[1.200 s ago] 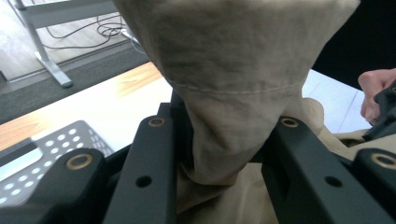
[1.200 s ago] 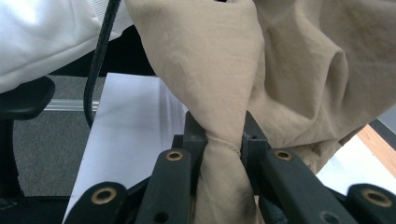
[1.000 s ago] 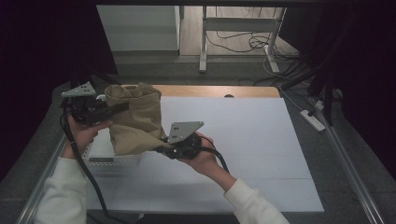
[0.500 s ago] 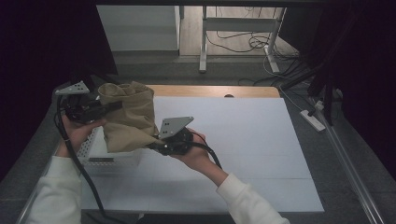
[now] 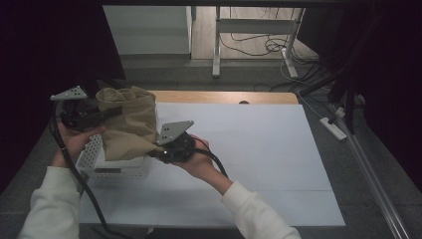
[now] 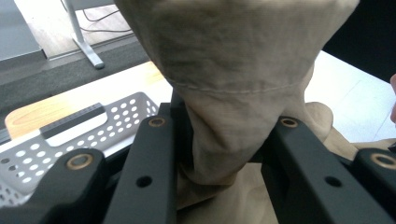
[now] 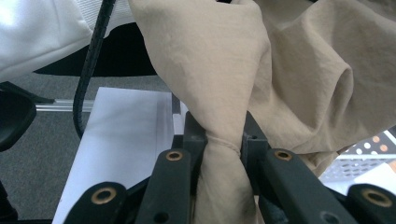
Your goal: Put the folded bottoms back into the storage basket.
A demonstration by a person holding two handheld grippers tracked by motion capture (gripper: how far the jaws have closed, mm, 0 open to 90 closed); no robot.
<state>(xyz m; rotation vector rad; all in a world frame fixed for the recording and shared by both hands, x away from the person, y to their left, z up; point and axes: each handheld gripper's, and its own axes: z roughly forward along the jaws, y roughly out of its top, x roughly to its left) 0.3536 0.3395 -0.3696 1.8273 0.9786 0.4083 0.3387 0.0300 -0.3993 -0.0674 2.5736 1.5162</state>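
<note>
Holding a tan cloth stretched between two tools above a white perforated basket at the left edge of the table.

The cloth is gripped at its upper left part by the left tool, whose black jaws are seen in the left gripper view clamped on a gathered fold of the fabric, a stitched hem running just above them. The lower right part of the cloth is pinched by the right tool; in the right gripper view its jaws are closed tight on a narrow twist of the cloth. The fabric hangs bunched between the two tools, its lower part draped over the basket. The basket is seen beside the left tool's jaws, on the white table surface near the wooden far edge.
</note>
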